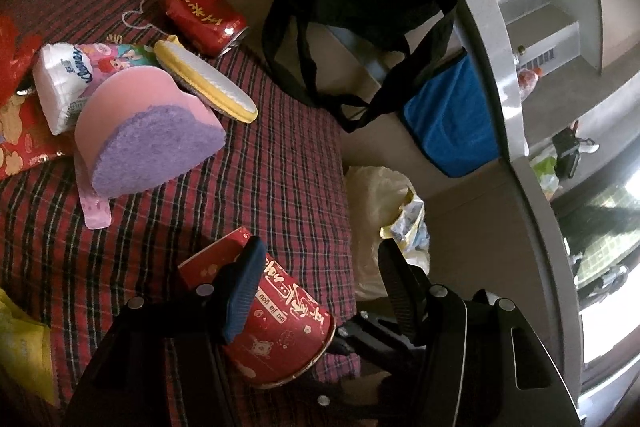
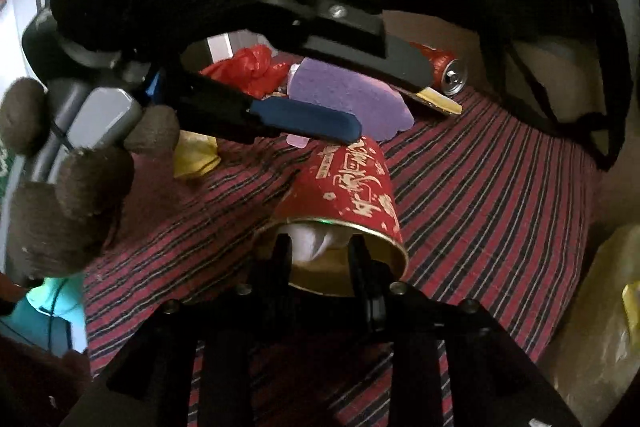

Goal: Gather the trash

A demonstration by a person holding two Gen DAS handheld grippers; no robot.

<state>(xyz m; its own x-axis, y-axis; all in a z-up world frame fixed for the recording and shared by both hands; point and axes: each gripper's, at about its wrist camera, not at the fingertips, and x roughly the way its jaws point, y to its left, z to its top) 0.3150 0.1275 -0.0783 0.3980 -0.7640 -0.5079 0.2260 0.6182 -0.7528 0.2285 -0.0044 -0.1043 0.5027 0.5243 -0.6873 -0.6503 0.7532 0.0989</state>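
Note:
A red paper cup (image 1: 280, 327) (image 2: 344, 187) with gold print lies on its side on the red plaid cloth (image 1: 280, 167). My left gripper (image 1: 320, 247) (image 2: 392, 103) is open over it. Its blue-padded finger (image 1: 244, 291) lies along the cup's side and the other finger (image 1: 400, 287) stands clear of it. In the right wrist view my right gripper (image 2: 319, 241) sits at the cup's gold-rimmed mouth, its jaws apart. A white wad (image 2: 316, 243) shows inside the cup between them, with gaps to both fingers.
A dented red can (image 1: 204, 15), a pink and purple sponge (image 1: 152, 131), a yellow brush (image 1: 208, 83) and a tissue pack (image 1: 60, 79) lie further back. A plastic bag (image 1: 384, 195) with wrappers sits off the cloth's right edge. A gloved hand (image 2: 72, 187) holds the left gripper.

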